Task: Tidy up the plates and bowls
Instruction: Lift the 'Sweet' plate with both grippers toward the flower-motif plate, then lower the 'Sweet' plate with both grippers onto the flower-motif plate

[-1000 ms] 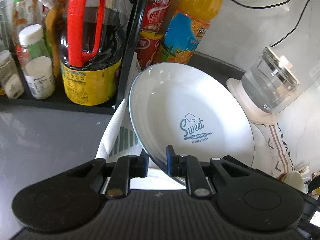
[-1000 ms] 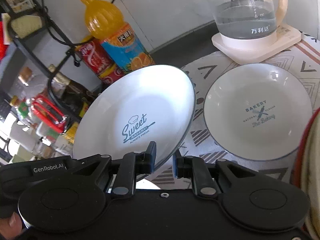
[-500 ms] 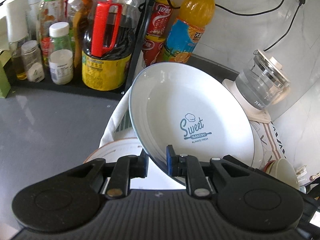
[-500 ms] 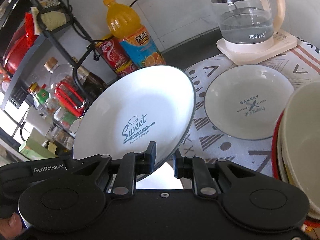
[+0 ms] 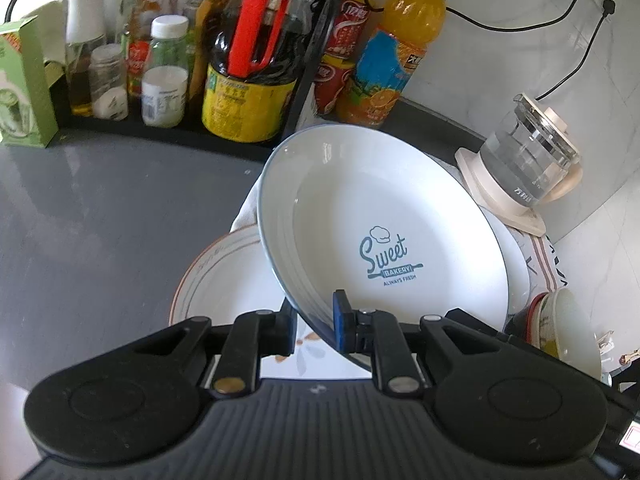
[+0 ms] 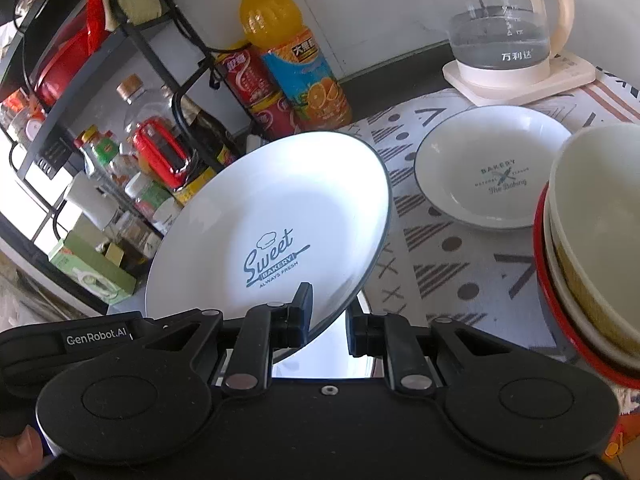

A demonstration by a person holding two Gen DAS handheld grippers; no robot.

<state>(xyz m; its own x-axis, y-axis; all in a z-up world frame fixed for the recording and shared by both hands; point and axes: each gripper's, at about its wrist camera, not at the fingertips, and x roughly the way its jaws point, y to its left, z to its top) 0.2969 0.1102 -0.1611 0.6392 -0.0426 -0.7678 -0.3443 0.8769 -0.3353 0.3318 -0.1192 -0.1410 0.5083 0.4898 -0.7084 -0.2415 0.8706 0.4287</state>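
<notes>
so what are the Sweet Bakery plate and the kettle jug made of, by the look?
Sweet Bakery plate: likely glazed ceramic, going by its glossy white face, printed blue logo and thin dark rim line; melamine can't be excluded. Kettle jug: clear glass by its see-through wall, on a cream, probably plastic, base.

I'm in a home kitchen: grey counter (image 5: 100, 216), condiment rack (image 5: 168, 60) far left, kettle (image 6: 500, 36) far right, plates around.

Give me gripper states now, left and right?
Left gripper: shut on the Sweet Bakery plate, jaws clamping its near rim.
Right gripper: shut on a matching Sweet Bakery plate, held tilted.
</notes>
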